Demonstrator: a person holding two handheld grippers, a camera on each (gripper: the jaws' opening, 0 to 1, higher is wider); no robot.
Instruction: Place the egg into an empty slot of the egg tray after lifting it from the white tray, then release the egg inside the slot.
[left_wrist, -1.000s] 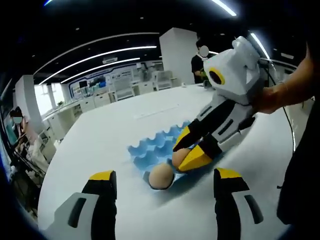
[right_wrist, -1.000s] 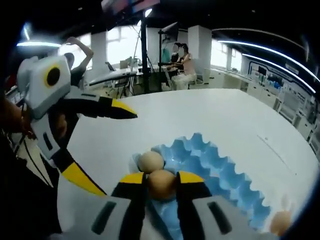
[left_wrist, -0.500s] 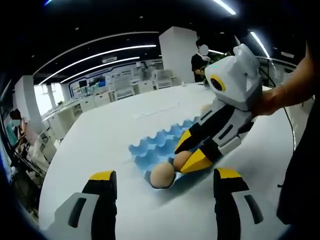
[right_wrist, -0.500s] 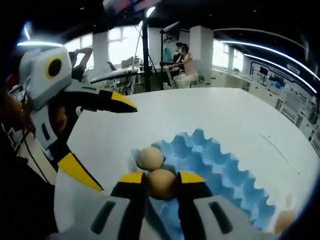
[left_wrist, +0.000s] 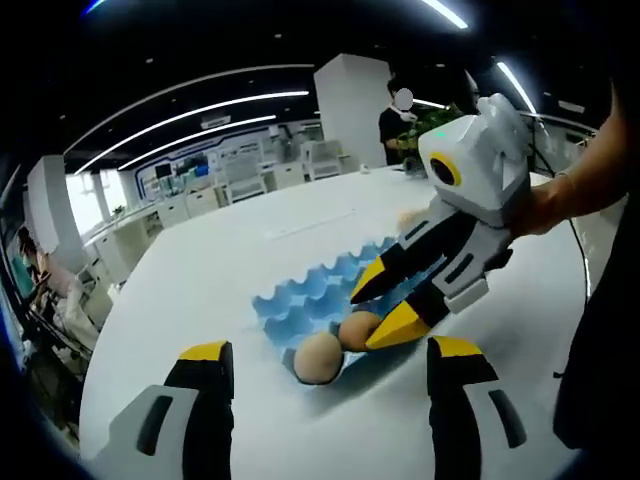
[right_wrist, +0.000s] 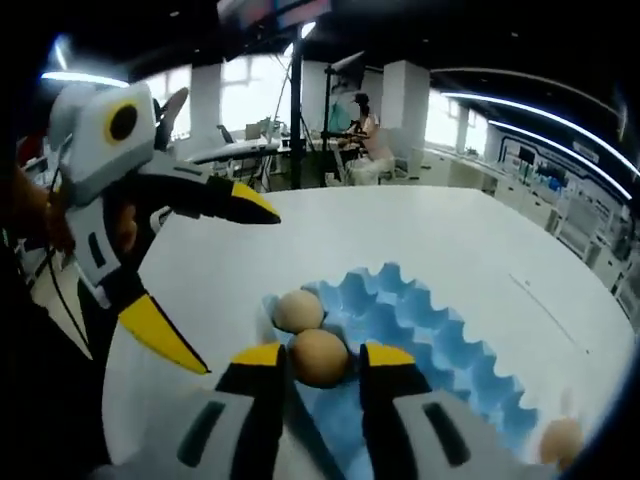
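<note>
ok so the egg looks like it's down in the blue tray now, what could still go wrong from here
The right gripper has its jaws parted but close beside the placed egg; pulling back at an angle could nudge it out of its slot. That egg also sits right next to the other egg, so a bump might knock the two together. Both eggs sit at one end of the egg tray, which looks light and might shift if a jaw catches it.

The egg tray (right_wrist: 430, 330) runs behind the right gripper's jaws at its near edge. A blurred egg (right_wrist: 560, 438) sits half cut off at the rim.
</note>
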